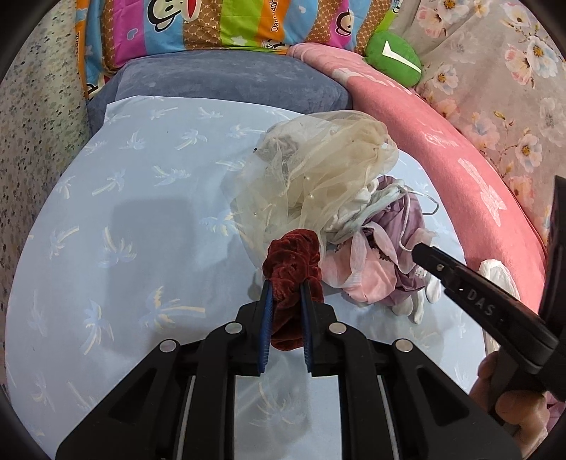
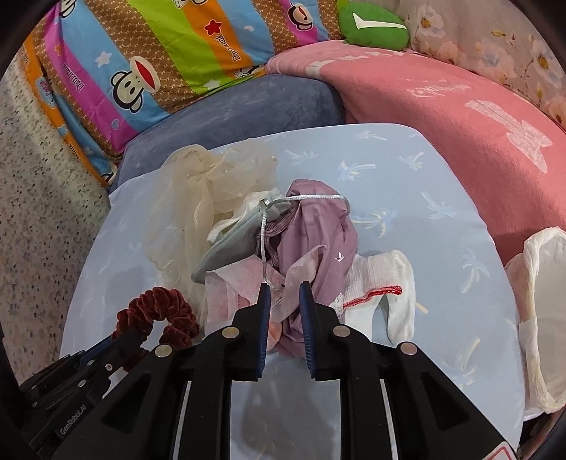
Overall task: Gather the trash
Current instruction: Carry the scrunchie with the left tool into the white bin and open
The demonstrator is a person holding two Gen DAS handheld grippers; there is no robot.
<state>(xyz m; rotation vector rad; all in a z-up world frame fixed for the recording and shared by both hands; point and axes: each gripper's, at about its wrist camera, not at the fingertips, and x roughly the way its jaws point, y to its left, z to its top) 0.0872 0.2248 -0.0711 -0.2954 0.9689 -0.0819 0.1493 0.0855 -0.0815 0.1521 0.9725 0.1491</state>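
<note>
Two hand-held grippers work over one heap of cloth scraps on a pale blue palm-print sheet.

Left wrist view: the left hand-held gripper is closed on a dark red velvet scrunchie, its blue pads pressing both sides while the ruffled ring bulges above the tips and hangs down between the fingers. At one o'clock from the scrunchie lies the heap: a cream tulle veil with small pearls, and at three o'clock a lilac garment mixed with pale pink fabric. The right hand-held gripper enters from four o'clock, its tip at the lilac garment beside a thin silver cord. The palm-print sheet fills the left half. At twelve o'clock sits a grey-blue cushion, behind it a striped monkey-print quilt; a pink blanket curves from one to four o'clock, with a green plush toy above it.

Right wrist view: the right hand-held gripper stands slightly open, nothing pinched; the silver cord's end hangs just at the left finger, and sheer pink-white fabric lies between the tips without being squeezed. The lilac garment is at twelve o'clock, a white sock with a red-stitched edge at three o'clock, the veil at eleven. At eight o'clock the scrunchie sits in the left hand-held gripper.
</note>
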